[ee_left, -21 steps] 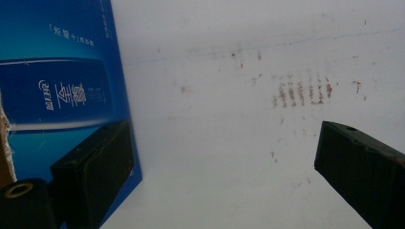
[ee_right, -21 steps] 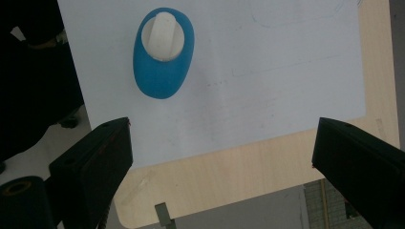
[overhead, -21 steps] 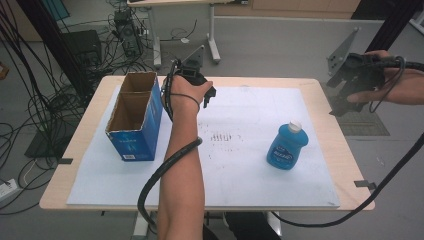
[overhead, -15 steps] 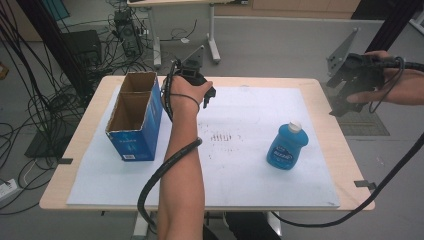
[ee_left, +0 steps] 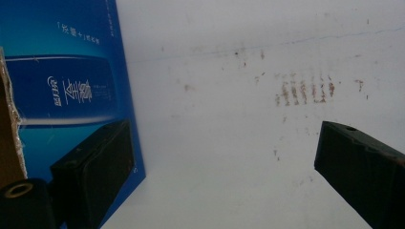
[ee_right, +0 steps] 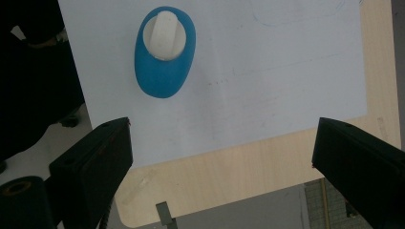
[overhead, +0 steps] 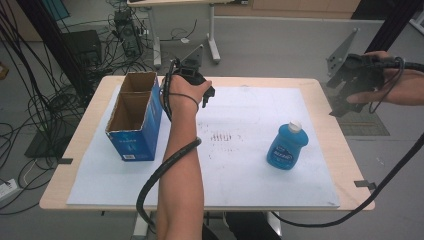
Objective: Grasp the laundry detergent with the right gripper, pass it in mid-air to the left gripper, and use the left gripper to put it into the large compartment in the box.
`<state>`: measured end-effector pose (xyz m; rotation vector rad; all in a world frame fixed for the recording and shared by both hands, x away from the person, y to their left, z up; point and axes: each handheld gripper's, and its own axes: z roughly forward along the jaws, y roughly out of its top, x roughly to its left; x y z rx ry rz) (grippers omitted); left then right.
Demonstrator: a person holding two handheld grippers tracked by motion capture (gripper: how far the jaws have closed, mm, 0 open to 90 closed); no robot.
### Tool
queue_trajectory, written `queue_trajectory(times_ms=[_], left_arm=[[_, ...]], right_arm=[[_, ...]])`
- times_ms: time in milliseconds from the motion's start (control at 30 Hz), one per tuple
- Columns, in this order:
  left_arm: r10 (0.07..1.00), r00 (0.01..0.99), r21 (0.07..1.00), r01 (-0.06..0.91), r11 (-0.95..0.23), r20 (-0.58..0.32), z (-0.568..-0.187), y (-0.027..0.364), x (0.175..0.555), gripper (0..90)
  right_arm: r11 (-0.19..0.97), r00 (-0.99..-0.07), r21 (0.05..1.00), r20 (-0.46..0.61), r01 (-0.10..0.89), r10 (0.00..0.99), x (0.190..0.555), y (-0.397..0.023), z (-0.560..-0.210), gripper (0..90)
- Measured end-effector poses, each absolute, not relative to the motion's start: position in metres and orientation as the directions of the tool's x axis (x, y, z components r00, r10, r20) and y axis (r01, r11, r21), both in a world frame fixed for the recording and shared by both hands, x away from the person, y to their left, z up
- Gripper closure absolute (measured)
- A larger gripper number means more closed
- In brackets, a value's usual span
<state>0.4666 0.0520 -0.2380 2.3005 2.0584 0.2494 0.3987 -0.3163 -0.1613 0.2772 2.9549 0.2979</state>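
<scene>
A blue bottle (overhead: 287,146) with a white cap stands upright on the white sheet at the right of the table; the right gripper view looks down on this bottle (ee_right: 165,50) from above. An open blue cardboard box (overhead: 134,116) stands at the left, and its printed side (ee_left: 67,90) fills the left of the left gripper view. My left gripper (overhead: 206,98) hovers just right of the box, jaws open and empty (ee_left: 219,176). My right gripper (overhead: 345,95) is held high past the table's right edge, open with nothing between its jaws (ee_right: 222,176).
The white sheet (overhead: 240,165) covers most of the wooden table (overhead: 80,150) and carries faint reddish marks (overhead: 222,136) at its middle. Cables, a black case and another table's legs stand on the floor behind. A grey floor grate (overhead: 367,125) lies at the right.
</scene>
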Motion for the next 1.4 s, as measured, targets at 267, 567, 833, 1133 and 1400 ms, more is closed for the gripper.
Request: queue_trajectory(times_ms=[267,567,833,1133,1400], left_arm=[[0.991,0.103,0.142,0.983,-0.115,0.090,-0.238,0.053,0.466,6.8],[0.990,0.105,0.140,0.983,-0.118,0.092,-0.237,0.052,0.466,6.8],[0.990,0.110,0.142,0.982,-0.122,0.089,-0.237,0.052,0.466,6.8],[0.990,0.111,0.135,0.983,-0.122,0.089,-0.239,0.052,0.464,6.9],[0.990,0.109,0.141,0.983,-0.121,0.091,-0.236,0.053,0.463,6.8]], right_arm=[[0.963,-0.970,0.209,-0.138,0.169,0.200,0.399,-0.316,-0.161,6.5],[0.964,-0.971,0.204,-0.136,0.168,0.198,0.398,-0.316,-0.162,6.4],[0.964,-0.971,0.204,-0.131,0.173,0.202,0.398,-0.317,-0.164,6.4],[0.962,-0.970,0.190,-0.112,0.193,0.217,0.396,-0.321,-0.174,6.3],[0.961,-0.970,0.188,-0.094,0.202,0.223,0.394,-0.323,-0.186,6.1]])
